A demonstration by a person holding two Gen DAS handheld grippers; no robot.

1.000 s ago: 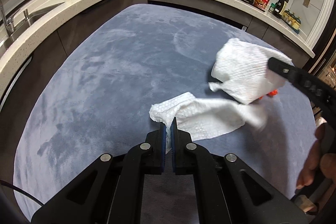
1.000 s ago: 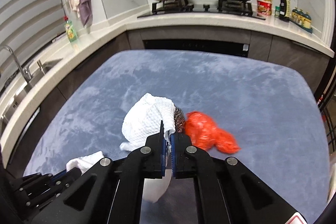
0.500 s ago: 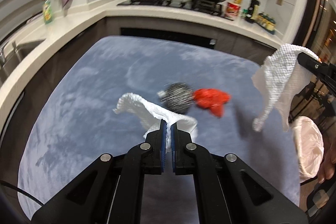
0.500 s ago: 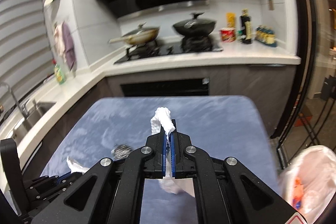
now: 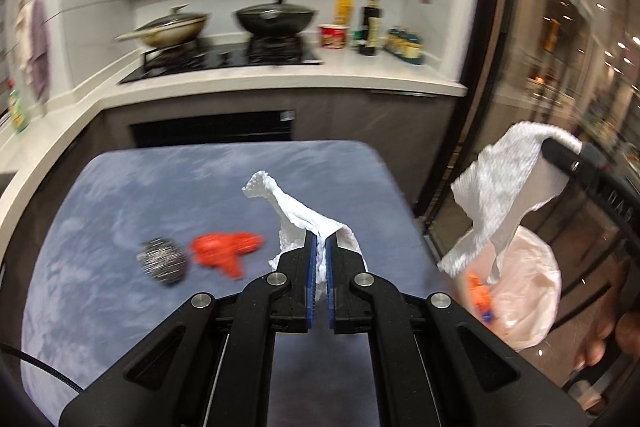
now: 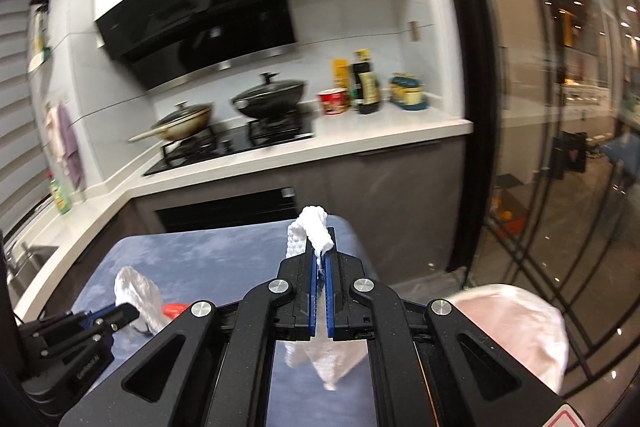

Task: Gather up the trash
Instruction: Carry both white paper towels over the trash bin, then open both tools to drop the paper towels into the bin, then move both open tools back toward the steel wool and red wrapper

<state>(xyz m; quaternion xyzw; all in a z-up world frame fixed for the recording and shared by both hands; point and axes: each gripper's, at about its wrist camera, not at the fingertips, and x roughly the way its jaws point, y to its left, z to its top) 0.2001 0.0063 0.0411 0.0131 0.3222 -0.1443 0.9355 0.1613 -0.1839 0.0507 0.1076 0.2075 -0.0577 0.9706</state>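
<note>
My left gripper [image 5: 319, 247] is shut on a white paper towel [image 5: 298, 215] lifted above the blue-grey mat [image 5: 100, 227]. To its right, my right gripper [image 6: 319, 259] is shut on a second white paper towel [image 5: 504, 183], which hangs over a pale pink trash bag [image 5: 528, 291]. That towel [image 6: 314, 231] drapes over the right jaws in the right wrist view, with the bag [image 6: 516, 327] low on the right. On the mat lie a steel wool scrubber [image 5: 162, 261] and a crumpled red wrapper [image 5: 224, 249].
A white counter [image 5: 280, 79] with a stove, a pan [image 5: 172, 29] and a wok [image 5: 276, 17] runs behind the mat. Bottles and a cup [image 5: 332, 35] stand at its right end. A glass door [image 6: 560, 147] rises on the right. A person's fingers [image 5: 612, 331] show at lower right.
Both grippers have lifted their towels off the mat and swung to the right, baring the scrubber and red wrapper. The trash bag has come into view under the right-hand towel.
</note>
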